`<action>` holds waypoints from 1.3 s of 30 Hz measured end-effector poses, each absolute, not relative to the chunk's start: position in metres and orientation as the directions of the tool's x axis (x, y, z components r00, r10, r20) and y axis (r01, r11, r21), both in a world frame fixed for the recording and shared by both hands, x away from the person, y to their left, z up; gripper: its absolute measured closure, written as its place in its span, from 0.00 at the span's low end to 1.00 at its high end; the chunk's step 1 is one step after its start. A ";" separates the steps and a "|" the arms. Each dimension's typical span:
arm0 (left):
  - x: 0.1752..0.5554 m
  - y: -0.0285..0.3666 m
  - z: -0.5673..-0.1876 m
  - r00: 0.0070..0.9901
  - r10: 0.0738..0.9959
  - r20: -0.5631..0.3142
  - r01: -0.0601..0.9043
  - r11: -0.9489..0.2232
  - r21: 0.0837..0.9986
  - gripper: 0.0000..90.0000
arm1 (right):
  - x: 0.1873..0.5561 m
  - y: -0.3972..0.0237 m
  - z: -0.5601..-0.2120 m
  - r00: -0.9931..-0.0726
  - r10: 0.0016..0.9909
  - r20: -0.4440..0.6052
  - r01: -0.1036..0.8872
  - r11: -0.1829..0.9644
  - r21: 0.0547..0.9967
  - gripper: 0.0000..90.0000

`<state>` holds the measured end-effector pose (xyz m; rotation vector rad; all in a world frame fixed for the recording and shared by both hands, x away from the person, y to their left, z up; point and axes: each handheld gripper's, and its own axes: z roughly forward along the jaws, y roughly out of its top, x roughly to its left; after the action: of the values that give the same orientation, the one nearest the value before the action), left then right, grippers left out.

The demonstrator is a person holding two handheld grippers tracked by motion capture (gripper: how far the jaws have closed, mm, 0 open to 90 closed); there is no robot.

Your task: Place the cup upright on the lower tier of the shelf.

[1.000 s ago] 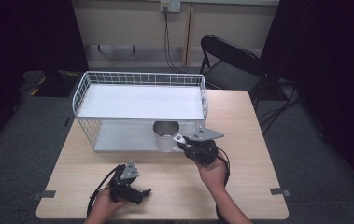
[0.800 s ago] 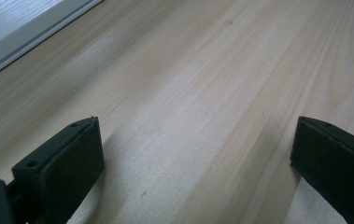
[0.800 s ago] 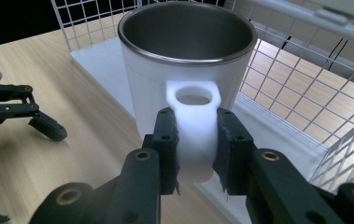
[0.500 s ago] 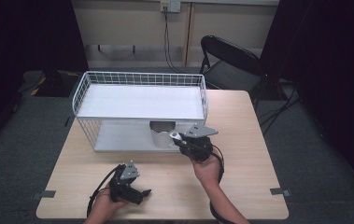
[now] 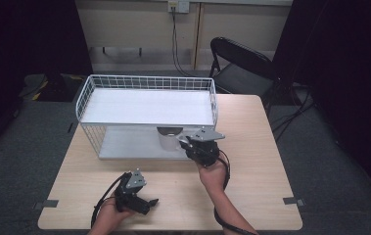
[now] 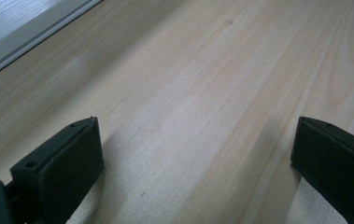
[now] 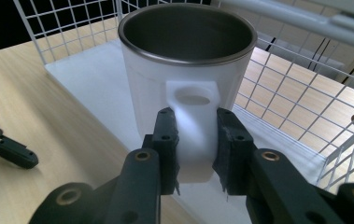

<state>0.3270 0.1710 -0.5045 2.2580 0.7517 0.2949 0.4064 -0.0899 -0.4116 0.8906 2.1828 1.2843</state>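
Right hand-held gripper (image 7: 195,140) clamped on the handle of a white mug (image 7: 186,65), jaws pressing the handle from both sides; the mug stands upright directly ahead of the jaws, at the open front of the lower shelf of a white wire rack (image 5: 146,105), and whether its base rests on the shelf or hangs just above it cannot be told. In the high view the same hand-held gripper (image 5: 188,144) lies at the rack's front edge, the mug (image 5: 169,138) just beyond it under the upper shelf. Left hand-held gripper (image 5: 146,201) rests low on the tabletop (image 5: 256,161), well apart from the rack, jaws apart with nothing between them. Risks, as judged: the grip holds only the narrow handle, so the mug's weight sits ahead of the pads and may swing the mug downward or let it slip if the wrist tilts. The mug's rim lies close below the upper shelf and beside the wire side wall; a lift or sideways drift could knock it against either and twist it in the jaws.
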 end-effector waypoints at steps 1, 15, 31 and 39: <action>0.327 0.171 -0.505 0.803 0.596 -0.011 0.429 -0.565 0.704 0.02 | 0.406 -0.090 -0.412 -0.689 0.723 -0.058 0.301 0.357 0.884 0.80; 0.327 0.171 -0.505 0.803 0.596 -0.010 0.428 -0.565 0.705 0.02 | 0.413 -0.083 -0.418 -0.655 0.753 -0.062 0.307 0.340 0.889 0.80; 0.327 0.171 -0.505 0.803 0.596 -0.010 0.428 -0.565 0.705 0.02 | 0.420 -0.070 -0.438 -0.632 0.773 -0.054 0.338 0.337 0.879 0.80; 0.327 0.171 -0.505 0.803 0.596 -0.010 0.428 -0.565 0.705 0.02 | 0.424 -0.068 -0.443 -0.612 0.791 -0.024 0.366 0.310 0.878 0.80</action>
<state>0.3270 0.1710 -0.5045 2.2568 0.7512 0.2962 0.4237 -0.0677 -0.4427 1.0250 2.1268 1.2456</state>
